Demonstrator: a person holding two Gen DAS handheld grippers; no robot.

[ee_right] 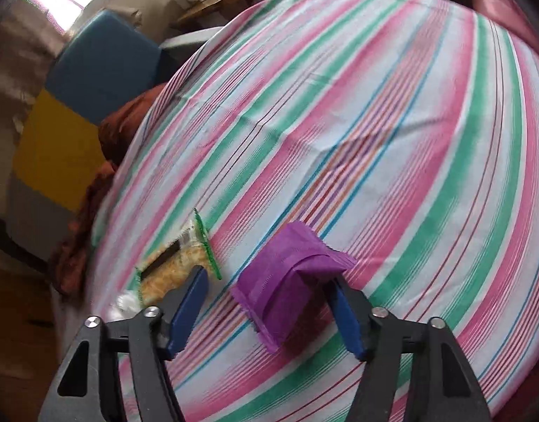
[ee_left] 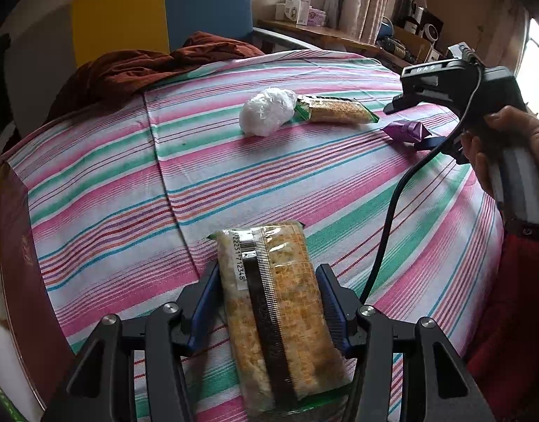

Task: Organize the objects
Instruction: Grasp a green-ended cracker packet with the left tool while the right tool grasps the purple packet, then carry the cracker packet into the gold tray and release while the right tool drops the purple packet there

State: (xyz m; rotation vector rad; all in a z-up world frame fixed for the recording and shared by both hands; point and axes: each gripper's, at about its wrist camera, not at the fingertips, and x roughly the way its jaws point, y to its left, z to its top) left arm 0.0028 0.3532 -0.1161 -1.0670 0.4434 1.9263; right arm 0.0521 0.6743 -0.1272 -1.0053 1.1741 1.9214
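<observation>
One legible marking was recorded: a white barcode sticker [ee_left: 242,259] on the near snack packet [ee_left: 276,313], left of the packet's dark centre seam, bore digits partly readable as "2251712348". Print on the far boxes [ee_left: 297,7] beyond that packet was too small to read.

Two cracker packs are in view: one [ee_left: 280,313] nearest the left wrist camera and a second [ee_left: 336,109] touching the one white bag [ee_left: 267,111] on its right side. One purple packet [ee_left: 406,130] lies right of that bag, one rust cloth [ee_left: 153,66] behind it, and two grippers [ee_left: 267,302] [ee_right: 266,302] show.
</observation>
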